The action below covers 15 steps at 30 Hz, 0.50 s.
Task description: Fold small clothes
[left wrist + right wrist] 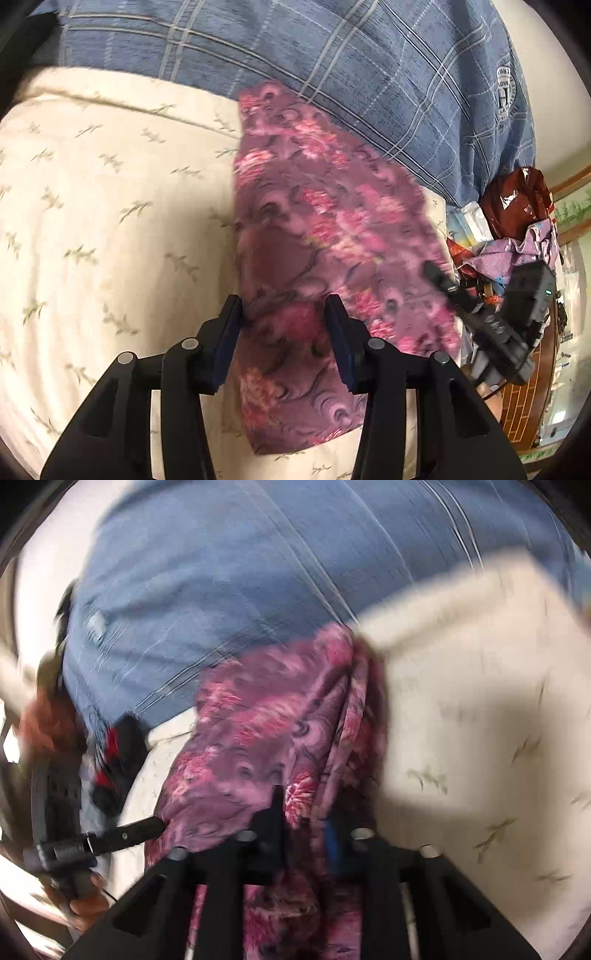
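Note:
A purple cloth with pink flowers (314, 229) lies in a long strip on the cream bedsheet. My left gripper (284, 328) stands over the cloth's near end, open; the flat fabric shows in the wide gap between its fingers. In the right wrist view, which is blurred, the same cloth (258, 731) is bunched up and lifted. My right gripper (304, 823) is shut on a fold of it. The right gripper (476, 317) also shows at the cloth's right edge in the left wrist view. The left gripper (122, 834) shows at the left of the right wrist view.
Cream bedsheet (110, 221) with a small leaf print covers the surface. A blue checked fabric (332, 55) with a crest lies along the far side. Right of the bed sits a heap with a shiny red bag (517, 199) and lilac cloth (509, 251). A hand (85, 897) grips the left tool.

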Available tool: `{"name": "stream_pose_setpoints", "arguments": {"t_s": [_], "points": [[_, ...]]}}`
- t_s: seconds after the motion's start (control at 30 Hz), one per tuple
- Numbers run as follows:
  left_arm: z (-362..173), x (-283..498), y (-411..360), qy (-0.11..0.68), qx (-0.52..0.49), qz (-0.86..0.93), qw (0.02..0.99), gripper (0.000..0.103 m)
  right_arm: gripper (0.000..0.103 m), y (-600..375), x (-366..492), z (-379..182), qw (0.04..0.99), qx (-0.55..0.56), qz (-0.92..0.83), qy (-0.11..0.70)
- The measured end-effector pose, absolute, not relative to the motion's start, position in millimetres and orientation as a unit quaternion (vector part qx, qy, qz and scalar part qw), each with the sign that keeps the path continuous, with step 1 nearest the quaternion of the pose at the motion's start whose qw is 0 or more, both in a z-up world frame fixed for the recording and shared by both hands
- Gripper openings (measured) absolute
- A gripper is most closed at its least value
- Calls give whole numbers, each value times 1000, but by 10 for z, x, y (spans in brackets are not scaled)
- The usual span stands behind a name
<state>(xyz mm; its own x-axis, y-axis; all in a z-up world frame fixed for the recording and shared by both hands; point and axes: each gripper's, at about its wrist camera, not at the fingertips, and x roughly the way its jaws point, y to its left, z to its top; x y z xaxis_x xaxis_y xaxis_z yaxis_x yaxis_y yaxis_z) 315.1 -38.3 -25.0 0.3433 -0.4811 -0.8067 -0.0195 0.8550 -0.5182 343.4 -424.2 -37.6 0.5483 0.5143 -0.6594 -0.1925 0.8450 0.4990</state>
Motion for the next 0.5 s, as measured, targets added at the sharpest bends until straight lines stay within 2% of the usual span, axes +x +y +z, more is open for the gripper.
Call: {"name": "stream_pose_setpoints", "arguments": {"t_s": [0.07,0.1,0.17,0.2,0.23,0.3,0.37,0.5], "points": [[-492,3195,-484,575,-228,-139,773,48,12,-4315,3409,-415,868,180,187,422],[-556,3210,-510,579,-228,-138,770,48,12,-4322,3452,-568,863,160,171,447],[-475,3167,-452,574,-235,-137,772,47,17,-4334,3461,-731,859,151,159,463],[-429,3157,-431,573,-238,-138,772,47,19,-4364,3455,-681,861,165,155,456],[-367,3129,-392,571,-241,-141,772,47,28,-4437,3424,-637,858,188,156,453],[-297,3042,-333,571,-242,-147,771,46,29,-4647,3311,-591,846,237,168,447],[-253,2885,-287,565,-247,-163,770,46,35,-4835,3098,-557,826,298,189,440],[-287,2651,-325,561,-265,-187,761,47,43,-4669,2735,-573,813,323,242,419]]}}
